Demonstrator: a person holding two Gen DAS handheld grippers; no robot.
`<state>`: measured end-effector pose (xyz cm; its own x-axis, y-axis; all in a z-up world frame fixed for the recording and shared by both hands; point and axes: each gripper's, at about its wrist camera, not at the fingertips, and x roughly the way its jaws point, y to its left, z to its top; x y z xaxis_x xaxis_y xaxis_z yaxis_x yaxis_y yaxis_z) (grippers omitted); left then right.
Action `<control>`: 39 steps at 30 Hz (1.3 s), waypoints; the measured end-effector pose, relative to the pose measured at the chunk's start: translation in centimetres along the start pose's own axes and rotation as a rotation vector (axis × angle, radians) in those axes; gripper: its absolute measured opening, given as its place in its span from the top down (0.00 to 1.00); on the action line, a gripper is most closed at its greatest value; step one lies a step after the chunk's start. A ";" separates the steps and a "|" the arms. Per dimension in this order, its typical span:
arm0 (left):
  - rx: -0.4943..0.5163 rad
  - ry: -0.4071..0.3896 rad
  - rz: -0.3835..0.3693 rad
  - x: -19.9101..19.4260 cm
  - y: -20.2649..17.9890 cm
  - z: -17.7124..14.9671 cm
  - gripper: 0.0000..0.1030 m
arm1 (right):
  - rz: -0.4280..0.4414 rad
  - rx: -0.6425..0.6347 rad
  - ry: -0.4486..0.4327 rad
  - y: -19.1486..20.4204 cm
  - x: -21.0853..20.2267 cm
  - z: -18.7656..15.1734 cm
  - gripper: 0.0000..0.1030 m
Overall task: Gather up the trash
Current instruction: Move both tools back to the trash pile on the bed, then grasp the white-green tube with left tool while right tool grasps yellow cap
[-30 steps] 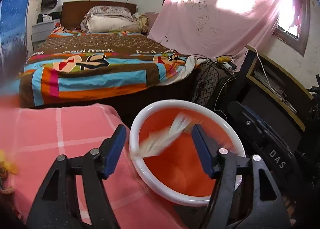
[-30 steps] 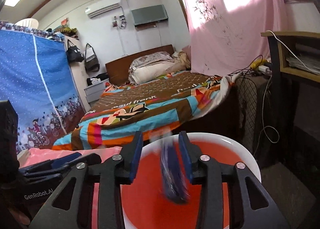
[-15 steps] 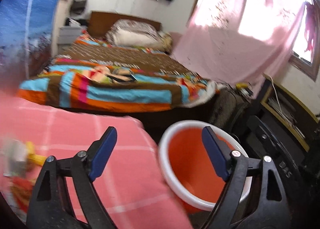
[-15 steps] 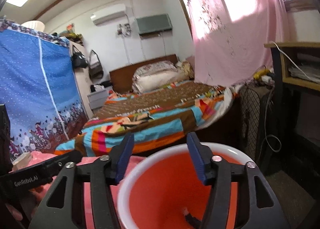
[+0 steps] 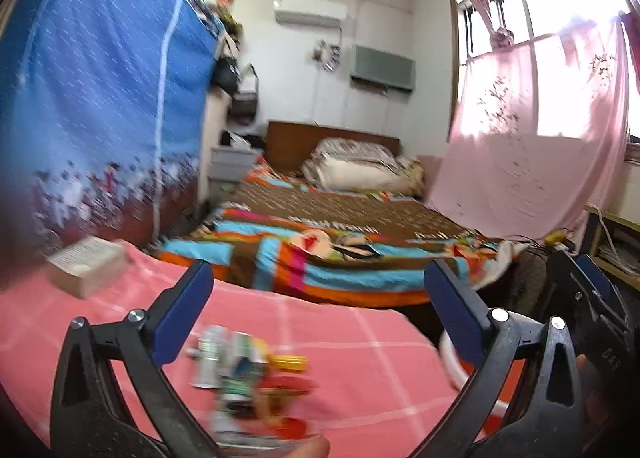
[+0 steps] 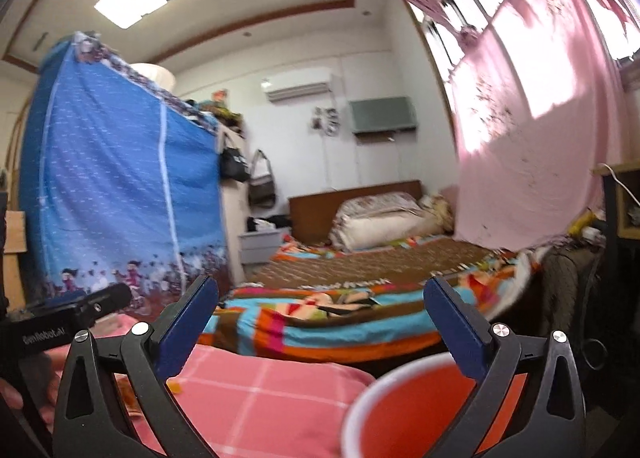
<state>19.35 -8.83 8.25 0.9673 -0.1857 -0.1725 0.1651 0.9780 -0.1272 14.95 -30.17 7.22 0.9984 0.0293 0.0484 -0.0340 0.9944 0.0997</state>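
A blurred pile of trash [image 5: 248, 378], with wrappers and a yellow piece, lies on the pink checked tablecloth [image 5: 360, 346] just below my left gripper [image 5: 316, 306], which is open and empty above it. The orange bin with a white rim [image 6: 420, 414] stands at the table's right edge; only a bit of its rim [image 5: 450, 358] shows in the left wrist view. My right gripper [image 6: 320, 322] is open and empty, above the bin's near rim. The right gripper's body [image 5: 592, 314] shows at the right of the left wrist view.
A small pale box [image 5: 86, 266] lies on the tablecloth at far left. A bed with a striped blanket [image 5: 320, 258] stands behind the table. A blue fabric wardrobe [image 5: 100, 118] is at left, a pink curtain [image 5: 540, 138] and a dark desk [image 6: 616, 258] at right.
Both grippers dropped their trash into the bin and opened wide. The left gripper swung left from the bin to over the trash pile. The right view tilted upward.
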 end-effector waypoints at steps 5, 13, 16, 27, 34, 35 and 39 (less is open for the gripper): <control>0.031 -0.049 0.067 -2.2 3.2 0.1 0.00 | 0.061 -0.028 0.008 2.6 0.5 -0.5 0.00; 0.016 -0.034 0.148 -3.7 7.8 -1.3 0.00 | 0.149 -0.077 0.042 6.2 1.2 -1.9 0.00; 0.006 -0.013 0.166 -3.8 9.1 -2.0 0.00 | 0.165 -0.100 0.067 7.3 1.7 -2.4 0.00; 0.007 0.072 0.171 -1.2 10.7 -2.5 0.00 | 0.151 -0.195 0.225 9.4 6.2 -4.2 0.00; 0.021 0.239 0.125 2.0 10.4 -3.4 0.04 | 0.200 -0.175 0.408 9.4 9.6 -5.4 0.14; 0.024 0.270 0.116 2.6 10.3 -3.6 0.05 | 0.205 -0.174 0.430 9.5 9.9 -5.6 0.17; 0.037 0.386 0.049 4.6 9.8 -4.2 0.25 | 0.229 -0.182 0.556 9.9 11.7 -6.9 0.31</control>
<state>24.56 -0.49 2.09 0.8320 -0.1535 -0.5332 0.1338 0.9881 -0.0757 26.61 -19.30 1.96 0.8427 0.2434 -0.4801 -0.2906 0.9565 -0.0251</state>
